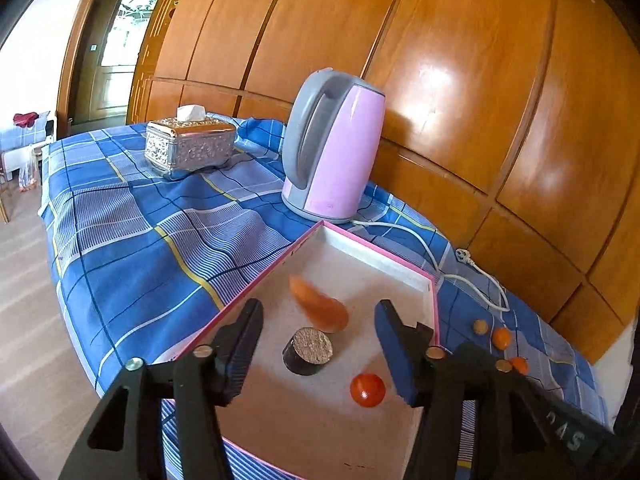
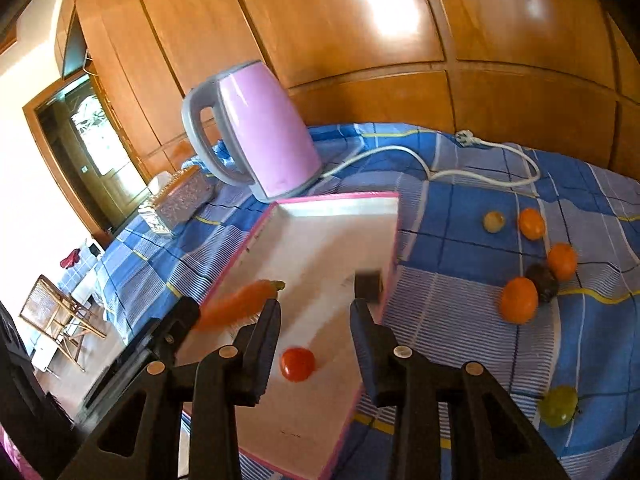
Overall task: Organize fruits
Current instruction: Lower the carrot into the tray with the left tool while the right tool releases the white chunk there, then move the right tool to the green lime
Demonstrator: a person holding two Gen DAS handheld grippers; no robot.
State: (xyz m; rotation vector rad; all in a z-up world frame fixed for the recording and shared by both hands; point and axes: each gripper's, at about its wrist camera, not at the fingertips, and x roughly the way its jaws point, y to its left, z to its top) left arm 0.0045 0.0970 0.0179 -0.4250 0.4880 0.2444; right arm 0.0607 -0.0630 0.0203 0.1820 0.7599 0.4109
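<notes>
Both grippers were held released and empty above the pink-rimmed tray (image 2: 394,240). The carrot (image 1: 319,309), the dark cut piece (image 1: 308,351) and the red tomato (image 2: 297,364) were already lying inside it. The loose oranges (image 2: 519,300) and the green fruit (image 2: 558,405) were seen on the desk (image 2: 460,320), to the right of the right gripper (image 2: 316,344). The left gripper (image 1: 320,344) was separated from them by the tray, so the right one was judged nearer. The fruits being round, no long axis had to be considered.
</notes>
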